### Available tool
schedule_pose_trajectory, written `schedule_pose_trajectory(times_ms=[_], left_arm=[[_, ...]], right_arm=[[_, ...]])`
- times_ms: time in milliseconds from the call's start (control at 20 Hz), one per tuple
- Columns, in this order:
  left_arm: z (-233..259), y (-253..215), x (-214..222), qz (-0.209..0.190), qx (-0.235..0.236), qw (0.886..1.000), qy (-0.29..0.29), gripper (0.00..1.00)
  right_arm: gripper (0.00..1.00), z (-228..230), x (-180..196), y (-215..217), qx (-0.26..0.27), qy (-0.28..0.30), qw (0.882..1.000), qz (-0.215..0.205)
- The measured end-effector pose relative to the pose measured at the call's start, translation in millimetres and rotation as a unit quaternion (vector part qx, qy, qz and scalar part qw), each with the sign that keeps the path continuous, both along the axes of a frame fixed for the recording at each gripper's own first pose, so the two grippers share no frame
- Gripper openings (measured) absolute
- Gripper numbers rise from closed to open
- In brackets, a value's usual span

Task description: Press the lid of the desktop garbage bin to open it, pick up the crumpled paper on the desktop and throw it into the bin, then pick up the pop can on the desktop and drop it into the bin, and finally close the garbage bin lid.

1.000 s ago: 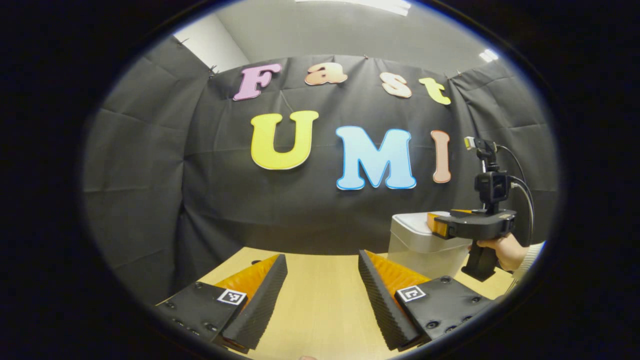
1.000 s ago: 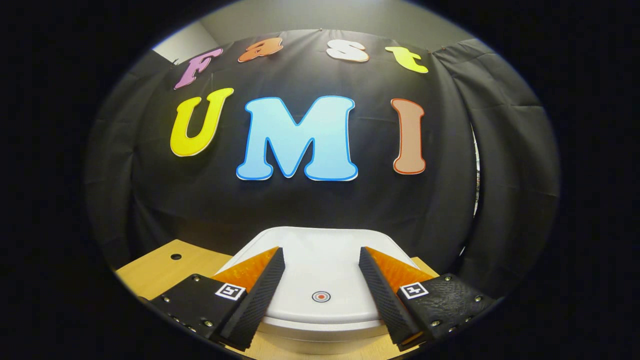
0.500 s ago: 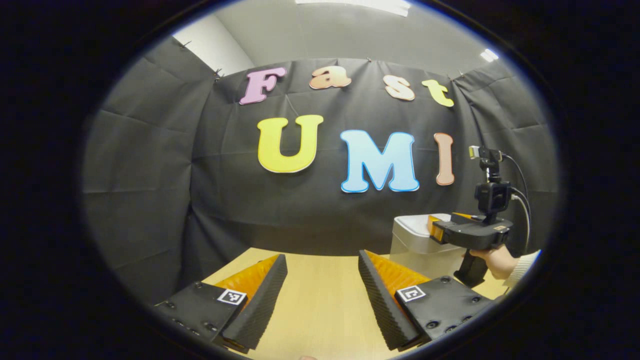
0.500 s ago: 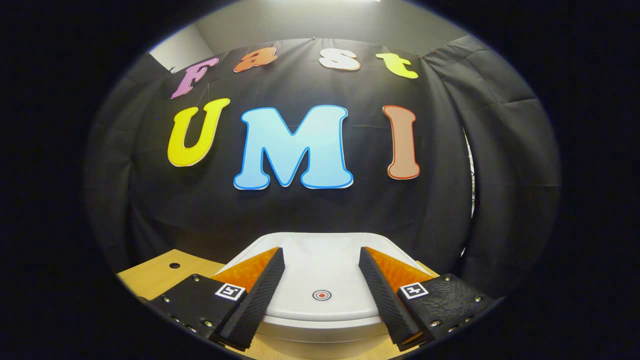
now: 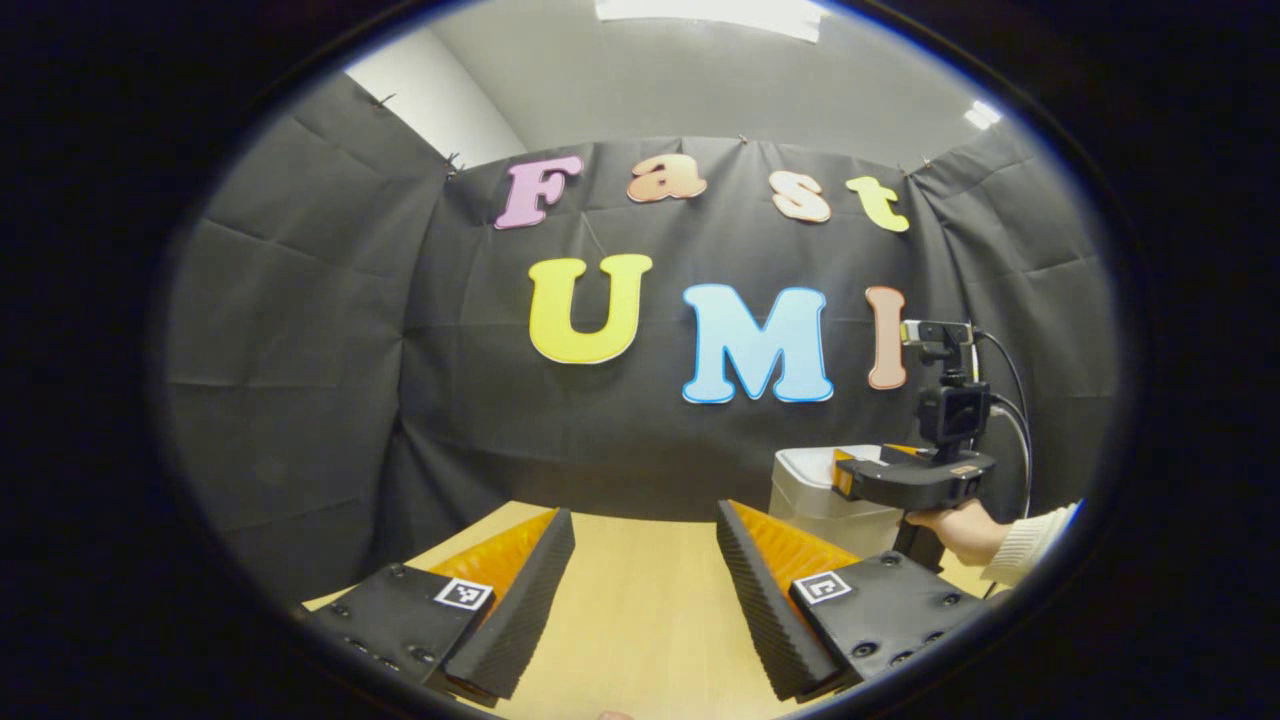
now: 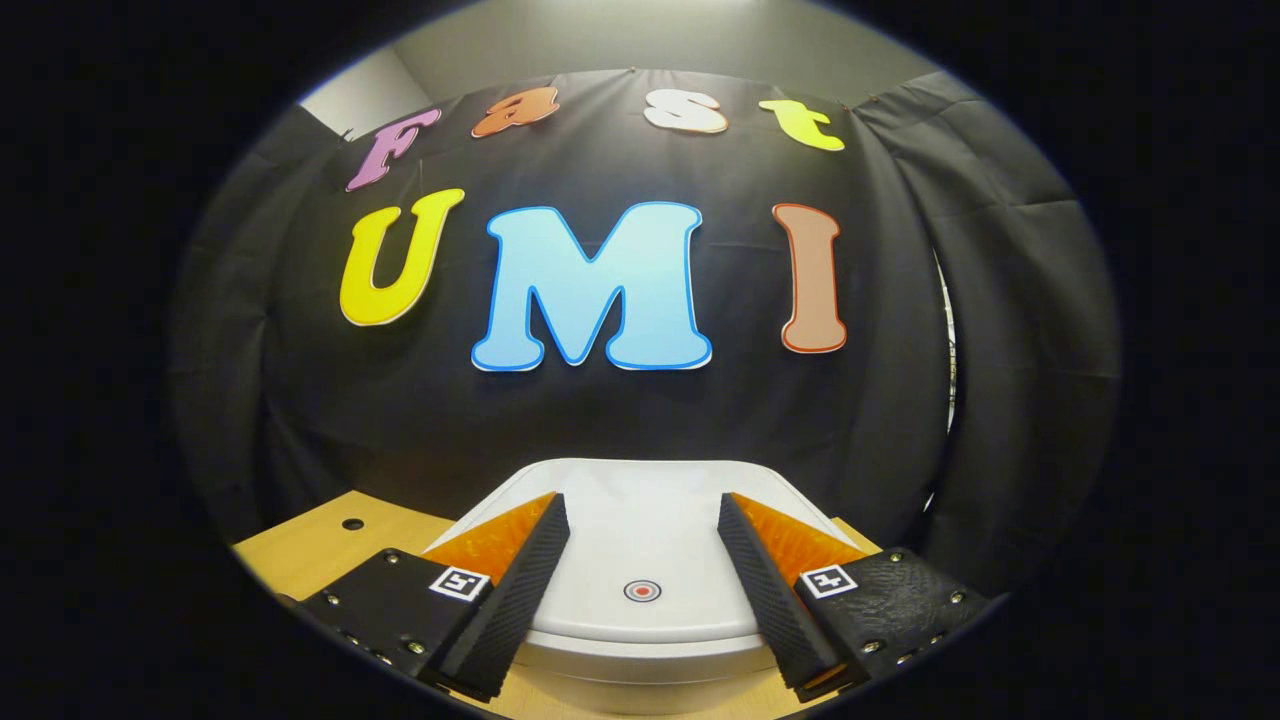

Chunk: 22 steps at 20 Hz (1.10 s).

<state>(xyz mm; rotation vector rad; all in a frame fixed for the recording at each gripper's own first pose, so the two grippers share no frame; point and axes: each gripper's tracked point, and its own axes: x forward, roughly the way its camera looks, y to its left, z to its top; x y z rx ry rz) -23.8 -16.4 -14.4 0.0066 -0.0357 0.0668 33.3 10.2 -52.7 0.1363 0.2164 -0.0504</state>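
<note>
The garbage bin [image 6: 640,650] is a smooth white plastic box with rounded corners; its lid [image 6: 650,545] lies flat and shut, with a small red ring button [image 6: 642,591] near its front edge. In the left gripper view the bin [image 5: 815,495] stands at the worktop's far right edge, against the black cloth wall.

The right hand-held gripper [image 6: 642,575] hangs just above the lid, its ribbed, wedge-shaped fingers [image 6: 520,590] spread wide with nothing between them, the button between the two tips. From the left gripper view it [image 5: 845,478] is held over the bin by a hand [image 5: 955,528] in a pale knitted sleeve [image 5: 1030,540].

The left hand-held gripper [image 5: 645,585] is likewise wide open and empty, above the bare, pale wood-grain worktop [image 5: 640,600].

Compared with a second ago, the right hand-held gripper sits lower and farther off in the left gripper view, while the lid looks unchanged.
</note>
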Motion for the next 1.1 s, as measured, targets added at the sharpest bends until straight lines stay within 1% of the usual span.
schedule_pose_trajectory(times_ms=[50, 200, 350, 450, 550, 600, 650, 900, 1000, 1100], left_arm=[[3.0, 1.7, -3.6, 0.007, -0.002, 1.0, -0.003, 0.95], [11.8, 9.0, -14.8, 0.029, 0.0, 0.999, -0.013, 0.95], [17.8, 9.4, -24.9, 0.041, 0.009, 0.999, -0.021, 0.96], [16.5, 6.6, -28.9, 0.043, 0.01, 0.999, -0.02, 0.96], [15.3, 5.4, -29.9, 0.046, 0.009, 0.999, -0.018, 0.96], [13.6, 4.0, -30.5, 0.046, 0.007, 0.999, -0.017, 0.96], [14.2, 1.8, -29.4, 0.044, 0.006, 0.999, -0.016, 0.96], [10.9, -6.2, -27.7, 0.033, 0.005, 0.999, -0.01, 0.96], [7.3, -4.6, -27.0, 0.035, 0.005, 0.999, -0.006, 0.96], [6.1, -0.6, -25.1, 0.039, 0.008, 0.999, -0.006, 0.96]], right_arm=[[0.97, 1.6, -1.4, -0.9, 0.001, -0.002, 1.0, 0.003], [0.96, 5.3, -8.5, 2.0, 0.027, 0.015, 0.999, 0.013], [0.96, 4.7, -13.2, 2.7, 0.026, 0.009, 0.999, 0.027], [0.96, 2.5, -15.2, 1.3, 0.023, 0.011, 0.999, 0.032], [0.97, -1.8, -15.7, 3.3, 0.001, 0.015, 0.999, 0.035], [0.98, -4.7, -17.0, 2.1, 0.0, 0.023, 0.999, 0.035], [0.98, -6.3, -16.6, 2.8, 0.016, 0.026, 0.999, 0.034], [0.98, -0.8, -16.0, 2.8, 0.011, 0.012, 0.999, 0.036], [0.97, 2.0, -15.3, 2.1, 0.021, -0.004, 0.999, 0.044], [0.96, 2.9, -19.6, -0.6, 0.034, 0.0, 0.998, 0.052]])
